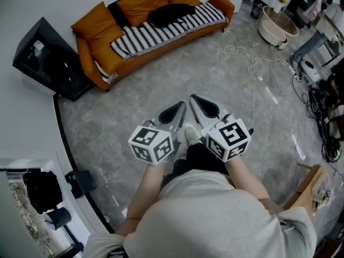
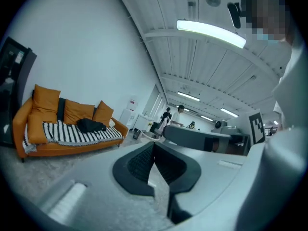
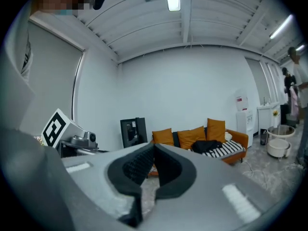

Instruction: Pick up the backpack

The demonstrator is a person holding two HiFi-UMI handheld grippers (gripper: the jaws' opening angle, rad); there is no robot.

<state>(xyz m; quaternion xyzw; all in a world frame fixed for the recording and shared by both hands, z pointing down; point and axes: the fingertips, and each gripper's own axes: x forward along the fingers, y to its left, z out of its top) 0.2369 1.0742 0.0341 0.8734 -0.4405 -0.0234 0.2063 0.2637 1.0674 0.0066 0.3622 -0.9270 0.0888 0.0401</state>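
The backpack [image 1: 171, 14] is a black, slumped bag lying on the striped blanket of an orange sofa [image 1: 102, 47] across the room. It also shows in the left gripper view as the backpack [image 2: 91, 125] and in the right gripper view as the backpack [image 3: 208, 146]. My left gripper [image 1: 181, 105] and right gripper [image 1: 194, 98] are held side by side in front of my body, pointing toward the sofa over the grey floor. Both are shut with nothing between their jaws, and both are far from the bag. The left gripper [image 2: 154, 144] and right gripper [image 3: 154, 146] show their dark pads together.
A black cabinet [image 1: 51, 61] stands against the wall left of the sofa. Cables [image 1: 242, 52] trail over the floor to the sofa's right, beside a white round tub [image 1: 277, 26] and equipment [image 1: 317, 63]. People [image 2: 173, 115] stand at a far counter.
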